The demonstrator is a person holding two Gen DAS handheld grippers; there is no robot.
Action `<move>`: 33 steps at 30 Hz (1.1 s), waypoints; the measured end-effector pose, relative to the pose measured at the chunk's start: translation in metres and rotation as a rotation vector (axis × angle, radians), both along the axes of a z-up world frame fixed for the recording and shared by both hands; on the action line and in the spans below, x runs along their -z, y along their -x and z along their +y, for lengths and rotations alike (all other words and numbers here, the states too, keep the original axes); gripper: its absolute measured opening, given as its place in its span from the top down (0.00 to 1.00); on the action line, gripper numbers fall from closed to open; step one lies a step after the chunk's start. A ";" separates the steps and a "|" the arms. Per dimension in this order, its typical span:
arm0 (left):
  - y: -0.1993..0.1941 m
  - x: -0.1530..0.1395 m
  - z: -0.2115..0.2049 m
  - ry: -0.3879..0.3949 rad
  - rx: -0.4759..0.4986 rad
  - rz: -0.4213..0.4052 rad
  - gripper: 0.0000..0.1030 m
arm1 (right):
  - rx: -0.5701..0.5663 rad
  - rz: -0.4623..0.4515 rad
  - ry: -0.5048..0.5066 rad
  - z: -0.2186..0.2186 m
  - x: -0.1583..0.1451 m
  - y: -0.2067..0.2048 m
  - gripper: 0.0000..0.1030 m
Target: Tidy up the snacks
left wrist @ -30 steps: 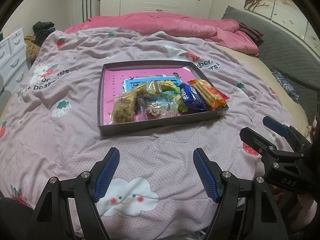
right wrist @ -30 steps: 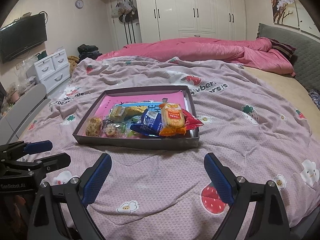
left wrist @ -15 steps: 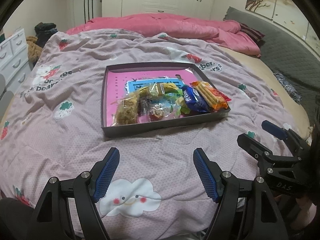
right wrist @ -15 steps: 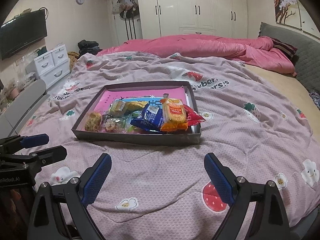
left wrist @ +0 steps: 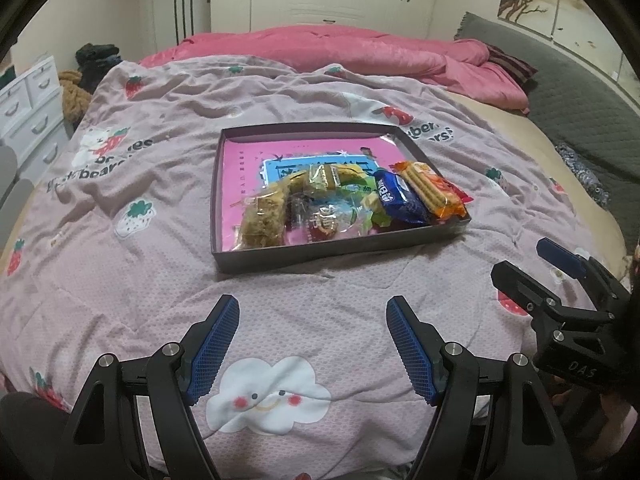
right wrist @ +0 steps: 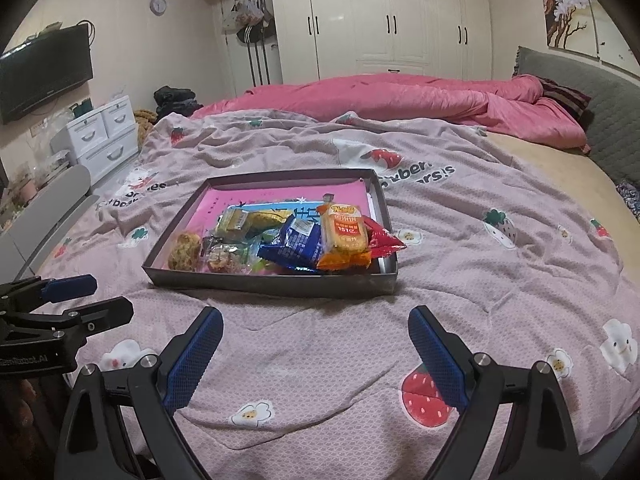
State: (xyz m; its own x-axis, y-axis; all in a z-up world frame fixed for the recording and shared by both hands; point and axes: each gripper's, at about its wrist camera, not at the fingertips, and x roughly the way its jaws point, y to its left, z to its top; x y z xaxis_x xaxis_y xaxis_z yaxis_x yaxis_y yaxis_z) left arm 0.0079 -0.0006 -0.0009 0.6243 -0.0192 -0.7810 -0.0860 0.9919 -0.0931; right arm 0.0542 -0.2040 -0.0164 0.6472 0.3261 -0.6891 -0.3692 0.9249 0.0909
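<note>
Several overlapping snacks (left wrist: 320,208) half-hidden in tray (left wrist: 340,250).

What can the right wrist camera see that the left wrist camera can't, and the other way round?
Only the right wrist view shows the black wall-mounted television and the round wall clock. Only the left wrist view shows the white smiling cloud print on the quilt between the left claw fingers. Both show the shallow dark cardboard tray of wrapped snacks, the pink crumpled duvet, and both claws open; the right claw holds nothing.
</note>
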 end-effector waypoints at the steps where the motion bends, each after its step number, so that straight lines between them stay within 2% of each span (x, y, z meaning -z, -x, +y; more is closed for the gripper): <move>1: 0.000 0.000 0.000 0.001 0.001 0.002 0.25 | -0.003 0.002 -0.002 0.000 0.000 0.000 0.09; 33: 0.002 0.002 -0.005 -0.004 -0.002 0.019 0.25 | -0.006 -0.008 0.014 -0.001 0.000 0.000 0.09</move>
State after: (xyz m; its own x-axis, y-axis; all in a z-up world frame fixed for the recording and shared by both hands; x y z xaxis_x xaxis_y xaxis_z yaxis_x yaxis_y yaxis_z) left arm 0.0061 -0.0059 -0.0029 0.6091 -0.0147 -0.7930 -0.0896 0.9921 -0.0872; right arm 0.0543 -0.2054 -0.0164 0.6508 0.3201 -0.6885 -0.3750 0.9240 0.0751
